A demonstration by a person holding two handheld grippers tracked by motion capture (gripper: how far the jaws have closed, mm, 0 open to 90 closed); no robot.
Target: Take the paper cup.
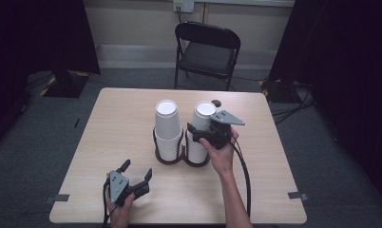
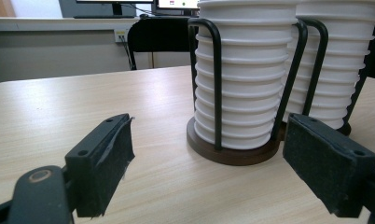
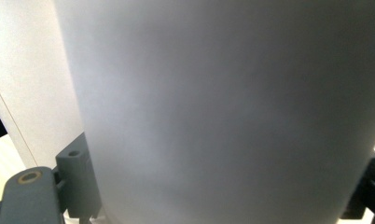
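Two stacks of white paper cups stand side by side in a dark wire holder (image 1: 171, 159) at the middle of the table. My right gripper (image 1: 200, 129) reaches in from the right and is shut on the upper cup of the right stack (image 1: 204, 112); in the right gripper view that cup (image 3: 232, 102) spans the whole gap between the jaws, touching both. The left stack (image 1: 167, 124) stands free. My left gripper (image 1: 138, 167) rests low near the table's front left, open with nothing between its fingers. In the left gripper view it (image 2: 209, 128) faces the ribbed left stack (image 2: 244, 79) and the holder's base (image 2: 232, 156).
The light wooden table (image 1: 118, 118) has bare room to the left and along the front. A black folding chair (image 1: 206, 50) stands behind the far edge. A small dark object (image 1: 216, 102) lies just behind the right stack. Cables trail from both grippers.
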